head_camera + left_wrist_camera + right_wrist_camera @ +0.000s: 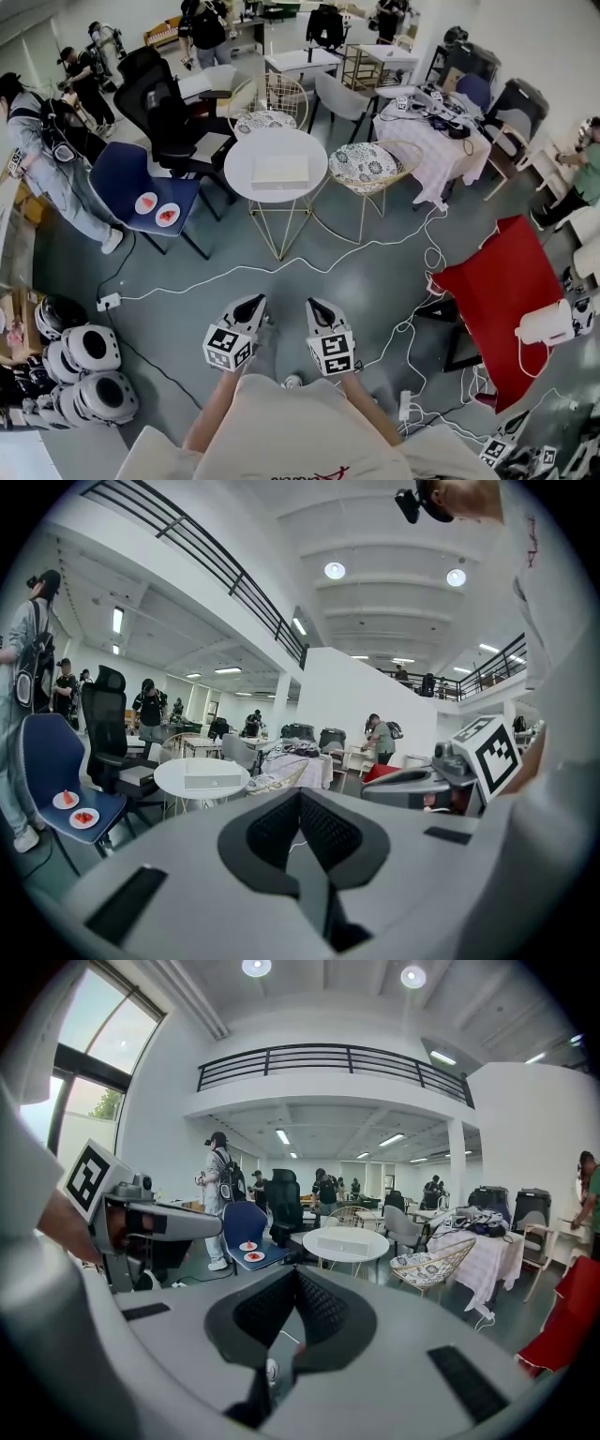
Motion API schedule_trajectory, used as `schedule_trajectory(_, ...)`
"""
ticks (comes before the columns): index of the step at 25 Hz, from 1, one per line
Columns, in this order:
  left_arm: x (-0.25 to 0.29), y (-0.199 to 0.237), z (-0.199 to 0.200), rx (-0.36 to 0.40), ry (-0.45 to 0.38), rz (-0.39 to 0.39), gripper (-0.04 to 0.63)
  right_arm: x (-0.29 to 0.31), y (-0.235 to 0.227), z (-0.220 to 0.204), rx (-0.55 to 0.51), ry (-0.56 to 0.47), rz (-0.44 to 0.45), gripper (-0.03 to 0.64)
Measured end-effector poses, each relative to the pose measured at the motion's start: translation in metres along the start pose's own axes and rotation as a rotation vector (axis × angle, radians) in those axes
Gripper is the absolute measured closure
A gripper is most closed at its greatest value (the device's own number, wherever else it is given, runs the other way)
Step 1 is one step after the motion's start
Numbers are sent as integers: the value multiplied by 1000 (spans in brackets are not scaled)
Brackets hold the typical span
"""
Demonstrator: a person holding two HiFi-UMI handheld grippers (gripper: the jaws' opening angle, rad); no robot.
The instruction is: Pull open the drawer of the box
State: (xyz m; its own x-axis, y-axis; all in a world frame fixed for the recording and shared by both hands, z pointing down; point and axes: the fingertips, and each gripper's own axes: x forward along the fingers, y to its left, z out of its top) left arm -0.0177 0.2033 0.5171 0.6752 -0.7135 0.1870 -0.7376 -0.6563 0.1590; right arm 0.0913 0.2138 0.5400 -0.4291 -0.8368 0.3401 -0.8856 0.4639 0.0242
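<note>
Head view: left gripper [249, 305] and right gripper [320, 309] are side by side, well short of the round white desk [240, 161], over the grey floor [375, 272].
Left jaws: pressed together, nothing between them.
Right jaws: pressed together, nothing between them.
Box: white box [279, 172] lies at the middle of the desk, well apart from both grippers.
Box label: small mark on its front, too small to read.
Gripper markings: black-and-white square markers on each gripper's cube.
Shirt print: red lettering on the person's shirt [309, 473], cut off at the frame edge, unreadable.
Blue chair [131, 178]: left of the desk, two white plates [157, 208] with red food on the seat.
Patterned chair [366, 167]: just right of the desk.
Red cloth [497, 291]: far right of the desk.
</note>
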Motion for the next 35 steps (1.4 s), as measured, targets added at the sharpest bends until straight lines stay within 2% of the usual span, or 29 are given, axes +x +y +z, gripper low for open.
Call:
schedule_trajectory(7, 26, 31, 4, -7, -5, -6, 583, 35, -15, 7, -11, 1, -6, 601)
schedule_trajectory(13, 68, 73, 8, -22, -9, -28, 583, 87, -40, 15, -12, 19, -29, 601)
schedule_trajectory(25, 136, 187, 46, -43, 14, -45, 583, 213, -62, 60, 8, 58, -30, 601)
schedule_trajectory(35, 201, 286, 86, -41, 12, -77, 583, 318, -93, 117, 1, 53, -74, 601)
